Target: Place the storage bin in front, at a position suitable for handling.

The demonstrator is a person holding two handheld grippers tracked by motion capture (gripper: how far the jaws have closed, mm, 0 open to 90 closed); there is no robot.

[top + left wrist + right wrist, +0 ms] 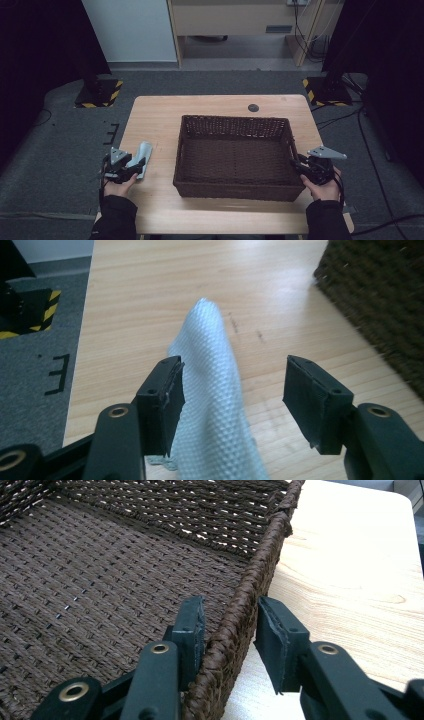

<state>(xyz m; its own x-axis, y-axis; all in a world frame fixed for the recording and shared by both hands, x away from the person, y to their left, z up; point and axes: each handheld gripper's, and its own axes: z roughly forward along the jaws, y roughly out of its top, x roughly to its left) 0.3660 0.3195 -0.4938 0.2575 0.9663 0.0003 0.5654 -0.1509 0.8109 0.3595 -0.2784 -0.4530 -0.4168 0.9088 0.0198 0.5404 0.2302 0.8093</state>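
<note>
A pale blue cloth (142, 155) lies bunched on the wooden table (155, 115), left of a dark brown woven basket (232, 120). My left gripper (137, 167) is at the cloth's near end. In the left gripper view the cloth (215, 390) runs up between the jaws of this gripper (232, 390), against the left pad and well apart from the right one; the gripper is open. My right gripper (298, 167) straddles the basket's right rim (260, 570). In the right gripper view this gripper (230, 630) has one jaw inside the empty basket and the other outside, with a gap beside the rim.
A small black round mark (253, 107) sits at the table's far edge behind the basket. Two black stands with yellow-black striped bases (100, 92) (327, 90) are on the grey carpet beyond the table's far corners. The basket's corner (380, 295) lies to the cloth's right.
</note>
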